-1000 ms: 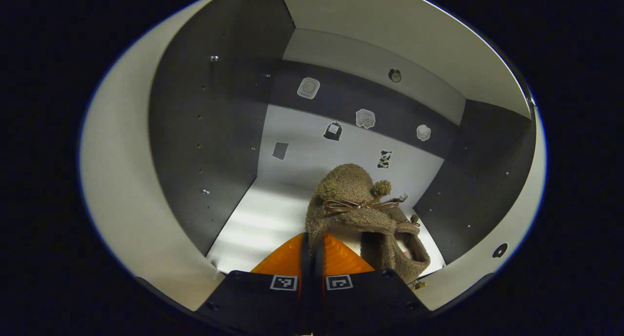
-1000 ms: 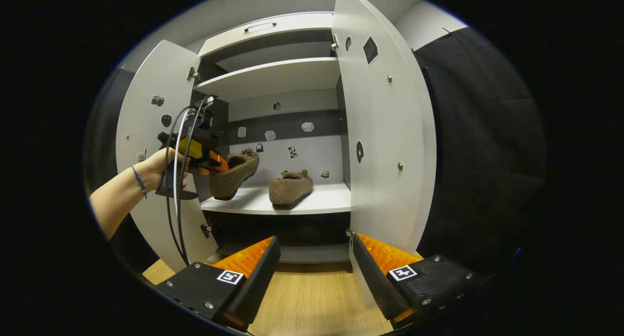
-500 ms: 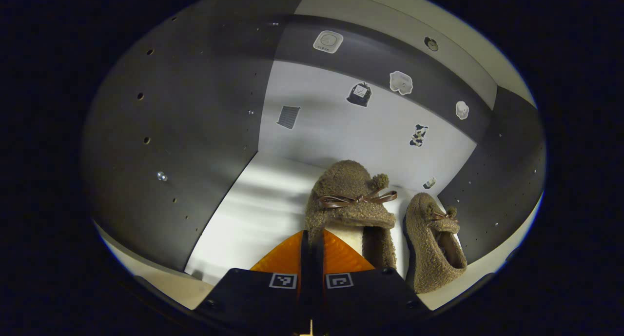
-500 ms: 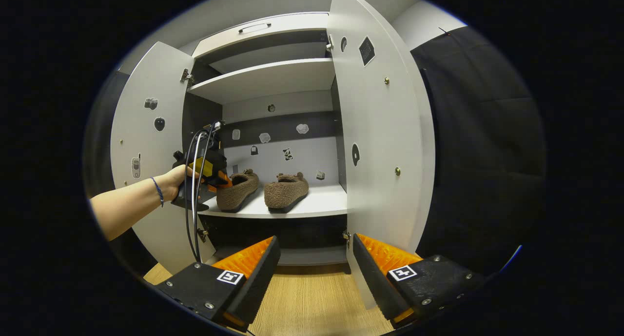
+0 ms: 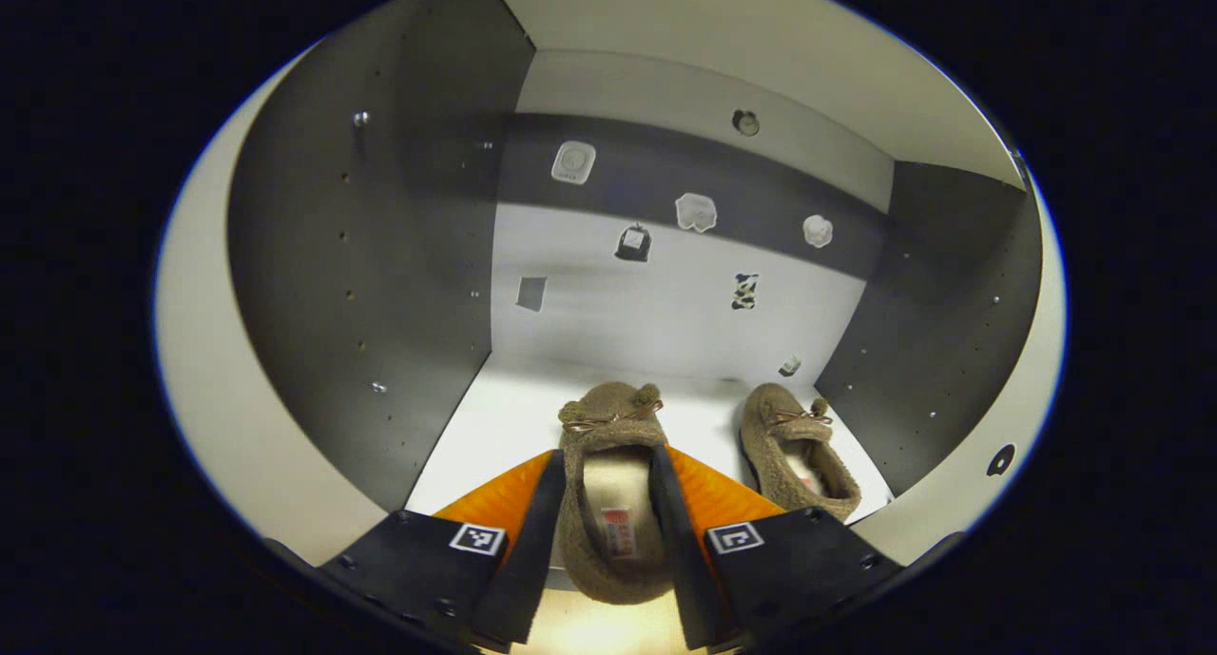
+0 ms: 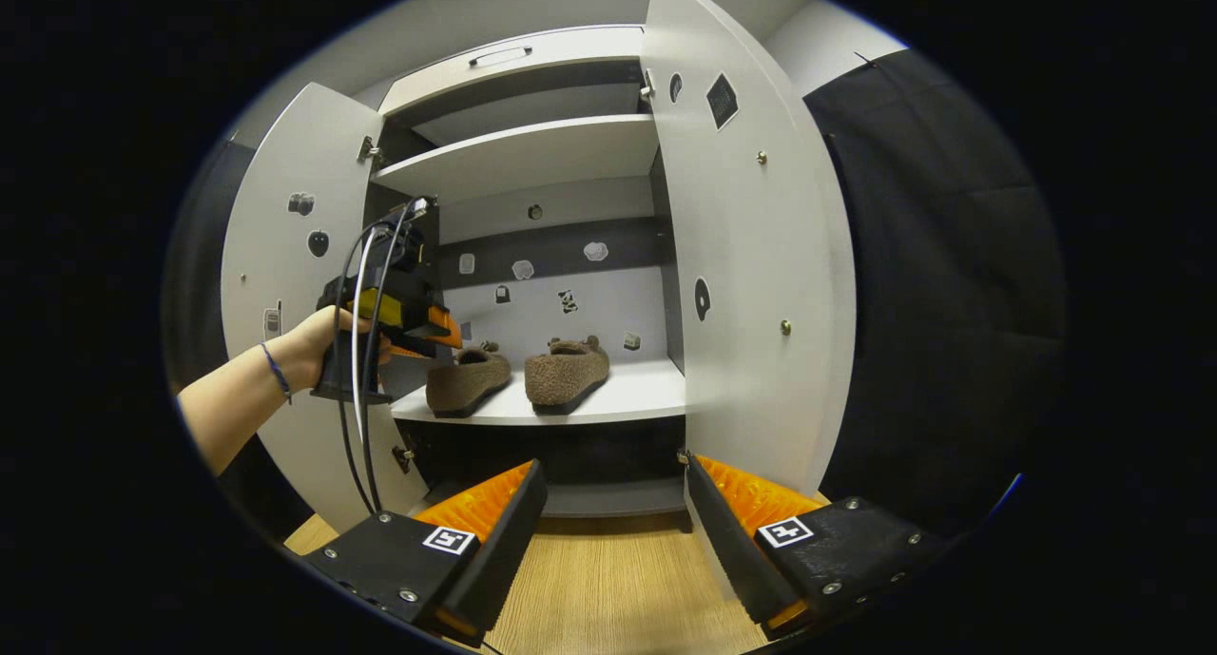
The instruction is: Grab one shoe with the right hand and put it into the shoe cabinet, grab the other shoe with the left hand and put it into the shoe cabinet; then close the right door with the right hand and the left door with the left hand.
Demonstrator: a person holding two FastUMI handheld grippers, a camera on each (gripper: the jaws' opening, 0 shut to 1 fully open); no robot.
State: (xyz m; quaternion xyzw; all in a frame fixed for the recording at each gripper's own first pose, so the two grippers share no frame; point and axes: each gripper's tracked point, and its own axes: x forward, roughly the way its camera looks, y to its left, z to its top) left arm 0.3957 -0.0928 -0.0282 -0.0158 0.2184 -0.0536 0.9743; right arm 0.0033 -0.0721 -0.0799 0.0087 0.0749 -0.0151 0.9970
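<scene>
two shoes sit on the cabinet shelf (image 6: 627, 403): your left gripper (image 5: 608, 517) is spread wide, the left shoe (image 5: 608, 503) loose between its jaws, the right shoe (image 5: 797, 446) just beside. your right gripper (image 6: 613, 522) gapes empty, two doors open.

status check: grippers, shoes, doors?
Left gripper open, straddling left shoe. Right gripper open, empty. Both shoes on shelf; right shoe. Both doors open, path clear.

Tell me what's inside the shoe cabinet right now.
Two brown fuzzy shoes sit side by side on the shelf: the left shoe and the right shoe. The upper shelf looks bare; its back is hidden.
</scene>
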